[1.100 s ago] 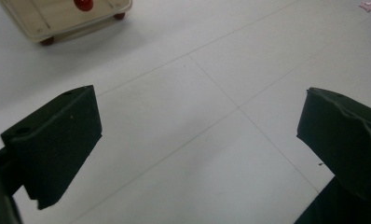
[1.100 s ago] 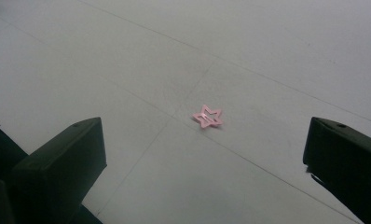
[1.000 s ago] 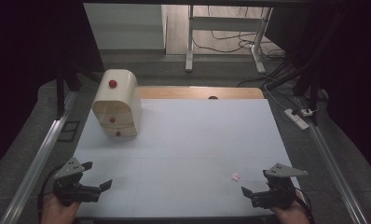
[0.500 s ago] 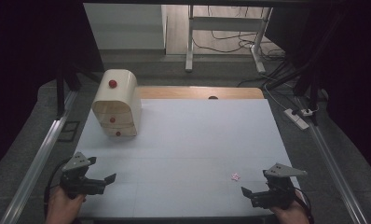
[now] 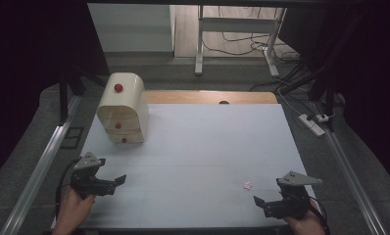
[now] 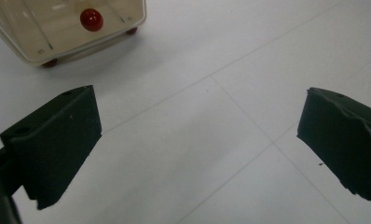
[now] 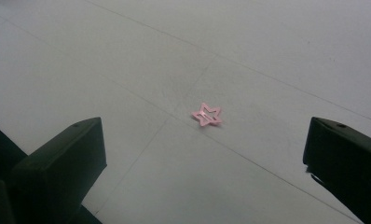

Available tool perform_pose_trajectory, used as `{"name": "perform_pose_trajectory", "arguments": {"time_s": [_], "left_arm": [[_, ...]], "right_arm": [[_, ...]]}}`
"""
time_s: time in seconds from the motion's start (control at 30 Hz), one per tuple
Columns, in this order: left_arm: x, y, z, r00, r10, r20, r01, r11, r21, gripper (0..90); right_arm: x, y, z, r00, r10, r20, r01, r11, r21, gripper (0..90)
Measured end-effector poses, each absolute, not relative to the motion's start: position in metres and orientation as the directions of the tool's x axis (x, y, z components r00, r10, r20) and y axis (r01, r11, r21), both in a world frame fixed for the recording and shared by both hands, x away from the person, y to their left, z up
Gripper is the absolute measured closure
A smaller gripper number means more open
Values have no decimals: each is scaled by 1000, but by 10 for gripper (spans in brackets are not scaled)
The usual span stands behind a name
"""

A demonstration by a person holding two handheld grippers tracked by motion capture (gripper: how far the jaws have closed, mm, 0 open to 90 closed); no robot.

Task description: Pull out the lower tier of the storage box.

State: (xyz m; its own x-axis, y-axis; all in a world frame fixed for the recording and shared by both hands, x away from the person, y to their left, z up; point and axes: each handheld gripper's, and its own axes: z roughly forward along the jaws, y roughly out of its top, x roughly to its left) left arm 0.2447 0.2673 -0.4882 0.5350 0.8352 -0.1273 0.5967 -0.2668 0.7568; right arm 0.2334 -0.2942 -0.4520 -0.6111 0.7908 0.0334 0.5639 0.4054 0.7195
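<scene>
Near right: right gripper (image 5: 259, 202) spread, unmoved, just short of pink star hair clip (image 5: 247, 185). Near left: left gripper (image 5: 118, 180), spread, advanced farther toward far-left cream mini drawer chest (image 5: 122, 108). Likely drawer opening first.

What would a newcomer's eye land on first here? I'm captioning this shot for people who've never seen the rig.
Probably the cream mini drawer chest with red knobs, standing at the far left of the white table. Next, the tiny pink star clip lying flat on the near right, just ahead of the open right gripper. The left gripper, also open, is at the near left, pointing towards the chest.
</scene>
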Motion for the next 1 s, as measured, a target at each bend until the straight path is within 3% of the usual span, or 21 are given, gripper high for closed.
{"name": "perform_pose_trajectory", "arguments": {"time_s": [0.4,1.0], "left_arm": [[266,271,-494,543,824,-163,606,-250,755,0],[292,269,-498,509,852,-120,595,-247,765,0]], "right_arm": [[234,-294,-452,-610,791,34,566,405,718,0],[234,-294,-452,-610,792,33,570,409,713,0]]}}
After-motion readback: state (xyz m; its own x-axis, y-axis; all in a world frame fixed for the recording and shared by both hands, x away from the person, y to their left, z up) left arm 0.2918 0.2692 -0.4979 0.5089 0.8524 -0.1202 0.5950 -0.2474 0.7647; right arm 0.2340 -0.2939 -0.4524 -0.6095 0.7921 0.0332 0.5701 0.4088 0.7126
